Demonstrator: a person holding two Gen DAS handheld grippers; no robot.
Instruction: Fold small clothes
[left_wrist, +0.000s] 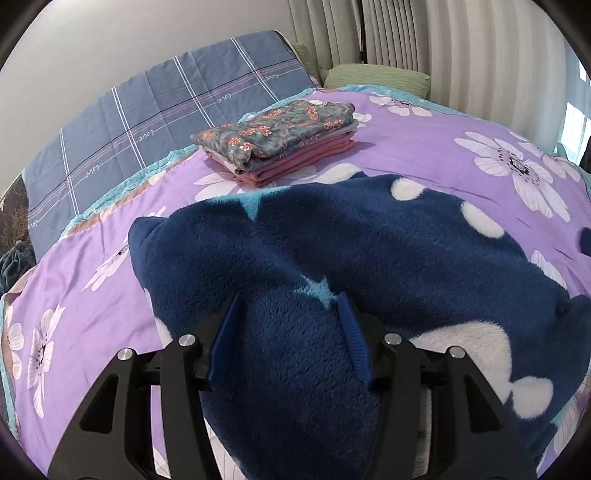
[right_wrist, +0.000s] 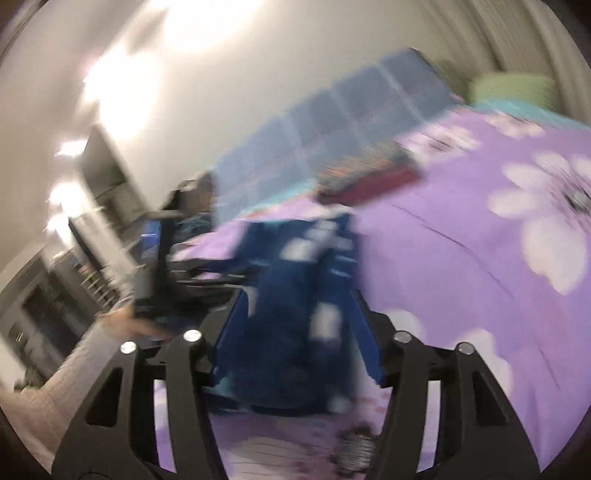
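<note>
A dark blue fleece garment (left_wrist: 332, 251) with white dots and light blue stars lies bunched on the purple flowered bedspread (left_wrist: 424, 140). My left gripper (left_wrist: 291, 317) is shut on a thick fold of it, blue pads on both sides. The right wrist view is motion-blurred; my right gripper (right_wrist: 295, 314) is shut on another part of the same fleece garment (right_wrist: 303, 280), which hangs between its fingers above the bedspread (right_wrist: 461, 229).
A stack of folded clothes (left_wrist: 280, 144), floral on top and pink below, sits farther up the bed. A blue plaid pillow (left_wrist: 155, 110) and a green pillow (left_wrist: 376, 74) lie by the curtain. The other gripper and a sleeve (right_wrist: 74, 365) show at left.
</note>
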